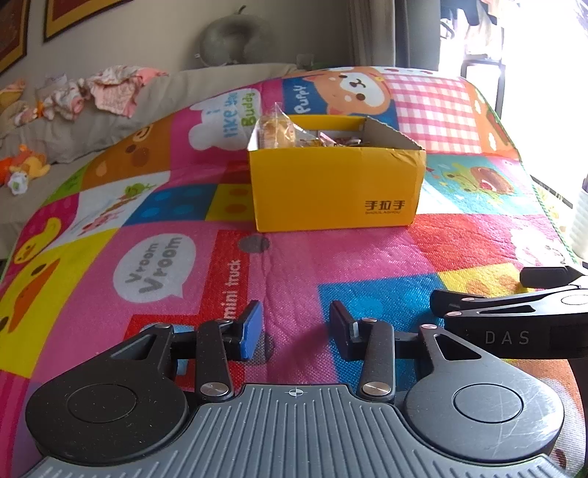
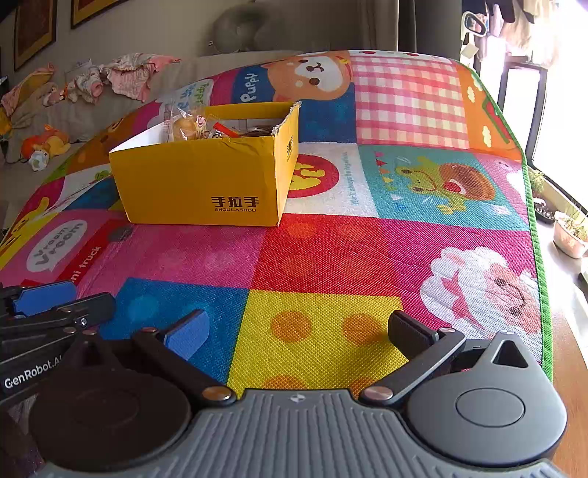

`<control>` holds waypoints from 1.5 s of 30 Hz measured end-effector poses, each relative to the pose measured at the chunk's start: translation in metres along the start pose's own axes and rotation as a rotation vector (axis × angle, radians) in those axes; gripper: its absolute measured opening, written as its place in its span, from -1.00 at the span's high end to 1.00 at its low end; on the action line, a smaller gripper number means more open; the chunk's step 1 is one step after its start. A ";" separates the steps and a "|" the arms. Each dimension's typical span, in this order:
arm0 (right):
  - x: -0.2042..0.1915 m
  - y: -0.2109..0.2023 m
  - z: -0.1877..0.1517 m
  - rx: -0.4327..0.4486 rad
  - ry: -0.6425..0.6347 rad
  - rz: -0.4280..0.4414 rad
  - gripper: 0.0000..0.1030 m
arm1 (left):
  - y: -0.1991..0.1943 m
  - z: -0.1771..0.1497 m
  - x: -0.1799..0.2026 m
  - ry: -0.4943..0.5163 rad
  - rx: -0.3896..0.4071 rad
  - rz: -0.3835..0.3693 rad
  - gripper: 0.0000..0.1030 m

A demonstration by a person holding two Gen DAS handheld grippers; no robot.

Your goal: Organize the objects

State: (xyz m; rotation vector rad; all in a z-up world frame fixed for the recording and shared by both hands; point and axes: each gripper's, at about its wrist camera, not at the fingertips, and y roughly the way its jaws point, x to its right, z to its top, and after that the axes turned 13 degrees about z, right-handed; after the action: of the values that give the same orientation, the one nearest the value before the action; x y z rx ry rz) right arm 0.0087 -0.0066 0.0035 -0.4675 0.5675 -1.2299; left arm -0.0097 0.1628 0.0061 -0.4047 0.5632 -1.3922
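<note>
Now the left gripper (image 1: 296, 329) is held low over the colourful play mat (image 1: 312, 264), its jaws spread apart with nothing between them. Further ahead, a yellow cardboard box (image 1: 332, 184) filled with wrapped snacks (image 1: 279, 130) is placed on the mat. Beside it, the right gripper (image 2: 299, 336) is seen with jaws spread wide, also empty.

Daylight floods in from the window (image 1: 544, 44) at the far right of both grippers, blown out to white glare. The mat (image 2: 330, 257) is bright and sharp, with soft shadows. Fisheye bends the edges strongly; the dim far wall (image 1: 147, 33) looks slightly soft.
</note>
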 end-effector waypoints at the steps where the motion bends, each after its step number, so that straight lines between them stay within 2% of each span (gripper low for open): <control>1: 0.000 0.000 0.000 0.000 0.000 0.000 -1.00 | 0.000 0.000 0.000 -0.003 -0.001 -0.002 0.14; 45: 0.000 0.000 0.000 0.000 0.000 0.000 -1.00 | 0.005 0.002 -0.005 -0.045 -0.015 -0.017 0.12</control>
State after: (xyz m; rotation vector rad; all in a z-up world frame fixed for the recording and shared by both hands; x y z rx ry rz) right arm 0.0093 -0.0069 0.0036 -0.4676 0.5678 -1.2300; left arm -0.0050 0.1678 0.0059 -0.4530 0.5344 -1.3922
